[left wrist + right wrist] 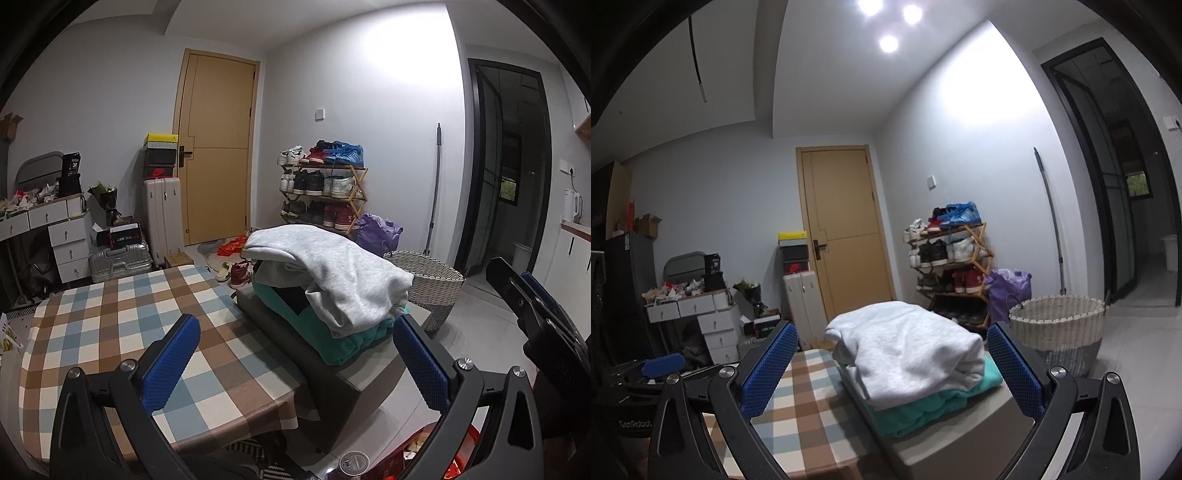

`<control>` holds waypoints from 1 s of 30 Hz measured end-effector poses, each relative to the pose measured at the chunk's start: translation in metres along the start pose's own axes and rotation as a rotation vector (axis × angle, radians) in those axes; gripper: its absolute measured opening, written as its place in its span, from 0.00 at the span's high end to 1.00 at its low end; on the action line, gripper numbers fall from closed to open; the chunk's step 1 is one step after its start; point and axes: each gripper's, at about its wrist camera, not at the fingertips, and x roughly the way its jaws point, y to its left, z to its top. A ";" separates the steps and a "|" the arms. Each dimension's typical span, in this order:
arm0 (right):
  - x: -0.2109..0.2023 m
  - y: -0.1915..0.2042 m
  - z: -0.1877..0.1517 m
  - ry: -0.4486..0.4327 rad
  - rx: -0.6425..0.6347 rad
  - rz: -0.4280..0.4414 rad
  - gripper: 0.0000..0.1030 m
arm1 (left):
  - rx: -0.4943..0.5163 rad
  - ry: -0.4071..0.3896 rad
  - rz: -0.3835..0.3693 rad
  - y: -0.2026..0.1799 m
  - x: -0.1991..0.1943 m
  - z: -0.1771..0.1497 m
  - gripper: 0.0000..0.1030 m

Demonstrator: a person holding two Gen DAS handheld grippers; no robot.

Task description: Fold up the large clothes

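Grippers: the left gripper [295, 362] and the right gripper [892, 369] hover with fingers spread wide, grasping nothing, both aimed at the folded pile.
Clothes: a grey sweatshirt [332, 273] lies folded on a teal garment [343, 343]; the stack sits on a dark ottoman [332, 384], just beside the table, apparently set aside as finished work.
Work surface: the checked tablecloth [129, 325] lies flat and bare, likely kept free for the next piece.
Textures: soft, thick fleece; knobbly blue finger pads [173, 362].
Basket: a woven basket [1060, 332] stands near the ottoman; its contents are hidden.
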 end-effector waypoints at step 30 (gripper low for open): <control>0.000 0.003 -0.002 0.015 -0.012 0.000 0.00 | 0.024 0.003 0.000 0.002 0.000 -0.001 0.01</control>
